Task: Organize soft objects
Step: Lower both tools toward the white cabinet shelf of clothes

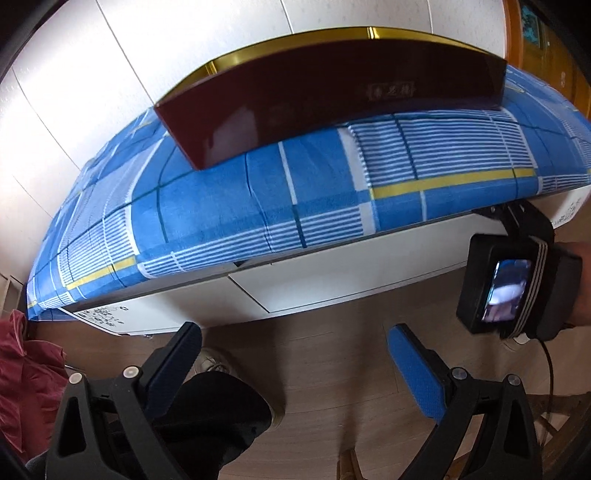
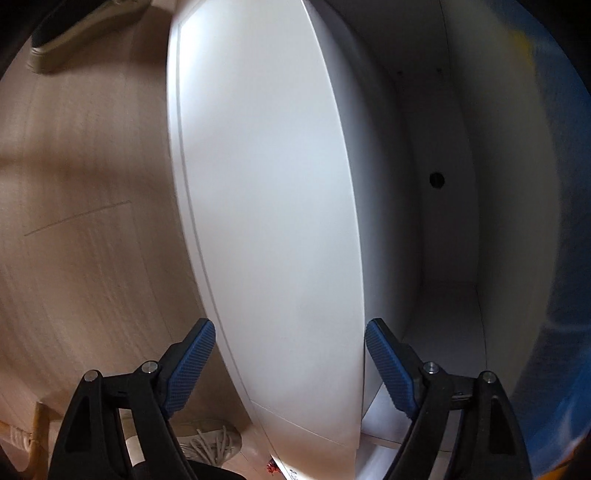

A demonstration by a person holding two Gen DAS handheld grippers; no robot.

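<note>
White cabinet (image 2: 266,221) door ajar mid-frame, compartment bare. Right hand-held gripper (image 2: 290,363) released, straddling door edge; left hand-held gripper (image 1: 295,365) released, empty. Soft red cloth (image 1: 26,376) lower left. Risk: pads slipping off smooth door.

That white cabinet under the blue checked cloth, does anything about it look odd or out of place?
Yes: one white cabinet door hangs ajar, showing a bare interior. On the cloth above, a dark red box sits at an angle to the cabinet's front edge.

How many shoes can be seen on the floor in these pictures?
2, seemingly the same pair in both views: one pale laced shoe beside the dark trouser leg, one dark-topped shoe farther out on the wooden floor. Both are partly hidden.
</note>
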